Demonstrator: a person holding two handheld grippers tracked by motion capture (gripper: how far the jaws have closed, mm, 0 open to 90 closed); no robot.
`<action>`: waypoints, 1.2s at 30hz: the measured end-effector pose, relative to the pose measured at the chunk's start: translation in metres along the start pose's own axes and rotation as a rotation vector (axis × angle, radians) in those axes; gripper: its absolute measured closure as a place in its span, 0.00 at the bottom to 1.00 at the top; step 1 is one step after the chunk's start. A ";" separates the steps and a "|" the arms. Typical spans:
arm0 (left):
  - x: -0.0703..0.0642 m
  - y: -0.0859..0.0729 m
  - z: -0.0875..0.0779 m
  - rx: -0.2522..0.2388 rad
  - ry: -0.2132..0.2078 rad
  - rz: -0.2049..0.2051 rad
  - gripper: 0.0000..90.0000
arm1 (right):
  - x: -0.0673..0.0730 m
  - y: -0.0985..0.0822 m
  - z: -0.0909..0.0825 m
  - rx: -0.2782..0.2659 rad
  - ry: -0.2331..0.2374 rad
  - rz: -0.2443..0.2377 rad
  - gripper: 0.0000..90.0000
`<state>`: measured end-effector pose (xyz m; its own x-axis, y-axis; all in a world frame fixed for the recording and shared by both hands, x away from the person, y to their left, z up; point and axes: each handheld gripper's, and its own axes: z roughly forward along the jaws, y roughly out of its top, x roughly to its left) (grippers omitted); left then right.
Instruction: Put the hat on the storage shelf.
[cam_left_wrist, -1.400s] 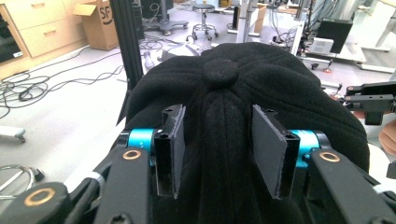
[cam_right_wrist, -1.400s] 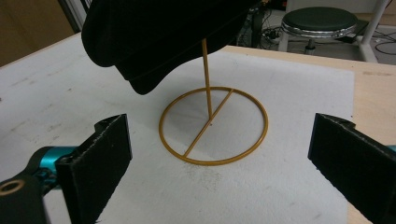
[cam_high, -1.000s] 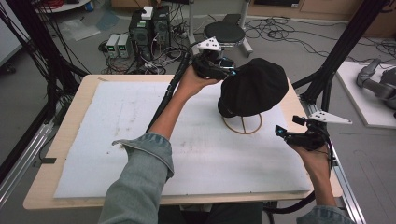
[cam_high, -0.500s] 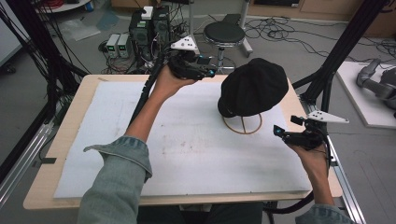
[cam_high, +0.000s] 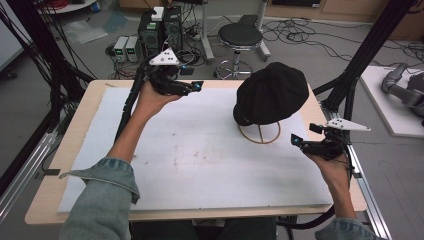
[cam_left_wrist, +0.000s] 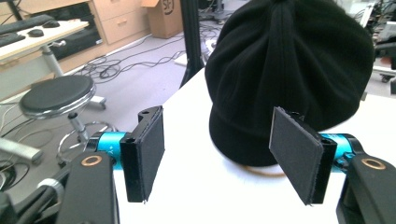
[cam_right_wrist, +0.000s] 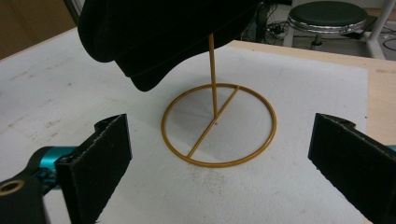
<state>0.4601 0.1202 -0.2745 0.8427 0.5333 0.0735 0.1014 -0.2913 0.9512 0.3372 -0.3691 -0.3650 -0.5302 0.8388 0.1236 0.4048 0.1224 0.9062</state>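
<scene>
High view: black hat (cam_high: 272, 93) sits on a gold wire stand (cam_high: 260, 133) near the table's (cam_high: 90, 107) far right corner, on the white mat (cam_high: 190, 155). Left gripper (cam_high: 196, 86) is held up by the far edge, jaws apart & empty, well apart from the hat. Right gripper (cam_high: 296, 141) hovers near the right edge, just beside the stand's ring, open, nothing in it. Looks like a step w/ neither hand on the hat yet; the next move prob. calls for one gripper to close on the hat's soft rim while the light stand is kept from tipping.

Left gripper view: jaws wide, hat (cam_left_wrist: 289, 74) framed btw them but farther off. Cardboard box (cam_left_wrist: 167, 13) in the background has print on it, too blurred to read.

Right gripper view: jaws wide apart, stand's ring (cam_right_wrist: 218, 125) & thin post btw them, hat brim (cam_right_wrist: 154, 32) overhead. No brand or label visible on the hat.
</scene>
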 end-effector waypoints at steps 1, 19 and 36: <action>0.001 -0.003 -0.004 -0.002 0.005 -0.009 0.38 | 0.000 0.000 0.000 0.000 0.000 -0.001 0.06; -0.002 -0.061 -0.063 -0.012 0.140 -0.042 0.31 | 0.002 0.000 0.001 0.010 -0.001 0.001 0.06; -0.007 -0.110 -0.111 -0.055 0.234 -0.099 0.31 | 0.005 0.000 0.006 0.023 0.004 -0.005 0.06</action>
<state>0.3840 0.2367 -0.3463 0.6842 0.7281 0.0407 0.1425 -0.1882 0.9717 0.3393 -0.3616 -0.3666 -0.5350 0.8362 0.1206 0.4190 0.1387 0.8973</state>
